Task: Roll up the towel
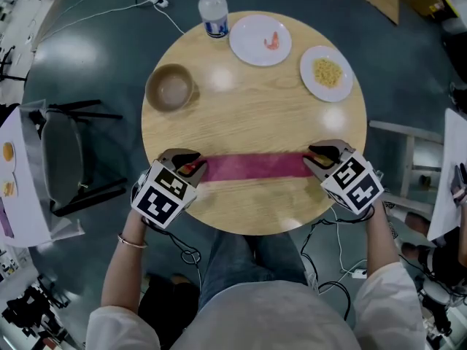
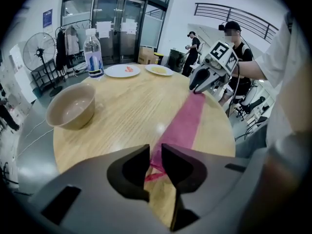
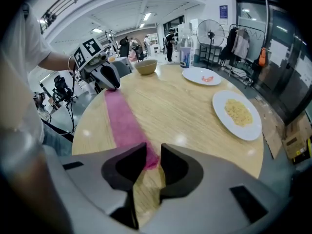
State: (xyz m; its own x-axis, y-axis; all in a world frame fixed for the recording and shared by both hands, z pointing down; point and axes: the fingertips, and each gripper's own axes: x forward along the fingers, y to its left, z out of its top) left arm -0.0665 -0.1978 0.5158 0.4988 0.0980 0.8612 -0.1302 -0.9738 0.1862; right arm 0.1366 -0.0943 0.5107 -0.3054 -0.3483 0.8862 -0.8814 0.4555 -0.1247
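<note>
magenta towel (image 1: 252, 165) was laid out as a long flat strip across the near side of the round wooden table (image 1: 248, 100), not rolled. one end was seen between the narrowly parted jaws of the left gripper (image 1: 191, 168), the other between those of the right gripper (image 1: 314, 157), and neither end was visibly pinched. for an even roll, it was judged that the strip should be kept straight, edges aligned, and one end turned over tightly. both grippers were pitched steeply down, tips angled toward each other.
</note>
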